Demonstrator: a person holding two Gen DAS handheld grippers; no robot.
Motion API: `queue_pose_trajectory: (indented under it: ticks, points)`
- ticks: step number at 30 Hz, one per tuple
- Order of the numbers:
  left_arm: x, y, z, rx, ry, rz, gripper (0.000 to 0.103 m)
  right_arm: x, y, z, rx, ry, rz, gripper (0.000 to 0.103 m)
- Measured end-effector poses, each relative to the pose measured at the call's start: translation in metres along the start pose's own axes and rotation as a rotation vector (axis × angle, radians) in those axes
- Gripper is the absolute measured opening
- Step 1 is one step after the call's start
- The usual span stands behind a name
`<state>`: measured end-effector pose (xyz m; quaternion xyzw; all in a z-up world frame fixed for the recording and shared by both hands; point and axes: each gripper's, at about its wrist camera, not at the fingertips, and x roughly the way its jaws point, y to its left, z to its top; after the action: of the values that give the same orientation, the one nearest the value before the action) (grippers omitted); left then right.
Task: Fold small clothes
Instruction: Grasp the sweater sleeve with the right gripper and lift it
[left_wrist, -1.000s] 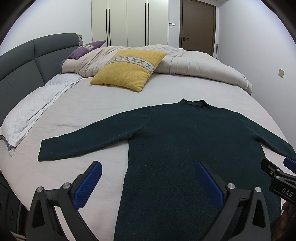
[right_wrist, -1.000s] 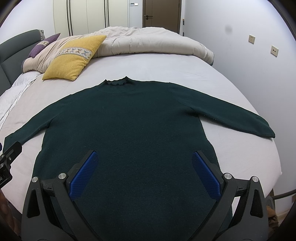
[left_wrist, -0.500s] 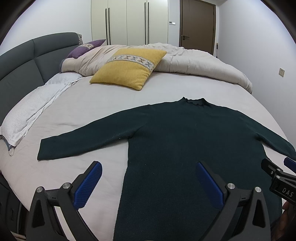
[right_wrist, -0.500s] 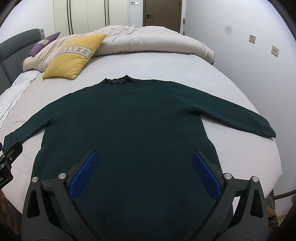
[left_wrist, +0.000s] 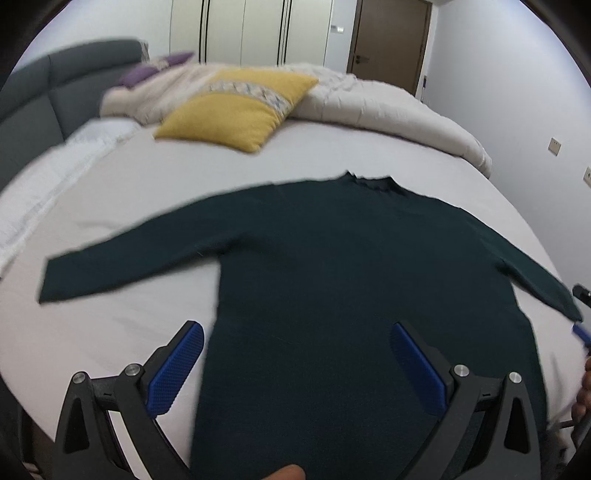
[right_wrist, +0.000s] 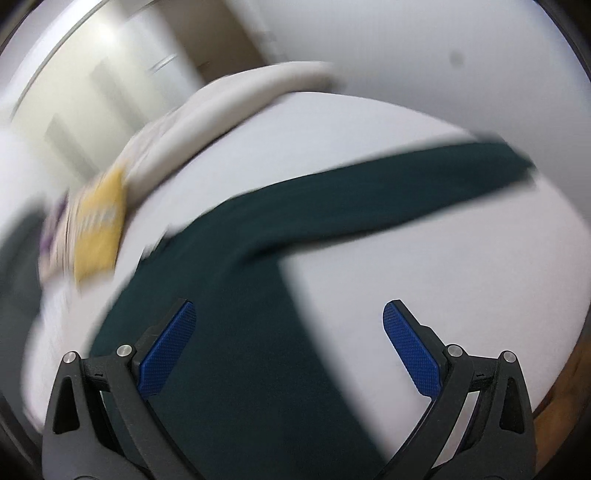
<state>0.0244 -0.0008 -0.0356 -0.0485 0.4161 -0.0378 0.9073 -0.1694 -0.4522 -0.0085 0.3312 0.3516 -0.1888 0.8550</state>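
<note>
A dark green long-sleeved sweater (left_wrist: 351, 280) lies flat on the bed (left_wrist: 258, 177), front down the near side, both sleeves spread out. My left gripper (left_wrist: 295, 354) is open and empty above the sweater's lower left side. My right gripper (right_wrist: 288, 332) is open and empty, tilted, over the sweater's right edge; the right sleeve (right_wrist: 388, 195) stretches away in front of it. The right wrist view is blurred by motion.
A yellow cushion (left_wrist: 236, 110) and a bunched beige duvet (left_wrist: 388, 110) lie at the far side of the bed. A grey headboard (left_wrist: 44, 99) stands at the left. A white towel (left_wrist: 48, 181) lies along the left edge. The wall is close on the right.
The right gripper has swung right and tilted, now facing the right sleeve. The left gripper has shifted a little right and forward. The sweater has not moved.
</note>
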Motion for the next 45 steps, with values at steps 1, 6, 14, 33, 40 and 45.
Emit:
queue_pose_trajectory:
  ticks: [1,6,14,33,40,45]
  points:
    - [0.008,-0.001,0.001,-0.019,0.025,-0.032,0.103,0.003,-0.030,0.013,0.094,-0.003,-0.008,0.096]
    - [0.034,-0.017,0.007,-0.043,0.049,-0.095,0.103,0.013,-0.160,0.058,0.436,-0.046,-0.036,0.085]
    - [0.073,-0.049,0.019,-0.014,0.136,-0.151,0.103,0.043,-0.211,0.103,0.531,-0.127,0.075,0.056]
    - [0.090,0.010,0.034,-0.227,0.146,-0.369,0.098,0.100,0.105,0.123,-0.257,0.003,0.136,0.007]
    - [0.093,0.039,0.034,-0.274,0.140,-0.388,0.095,0.160,0.264,-0.017,-0.514,0.193,0.210,0.010]
    - [0.102,0.033,0.039,-0.264,0.151,-0.407,0.095,0.180,0.252,-0.093,-0.517,0.320,0.260,0.049]
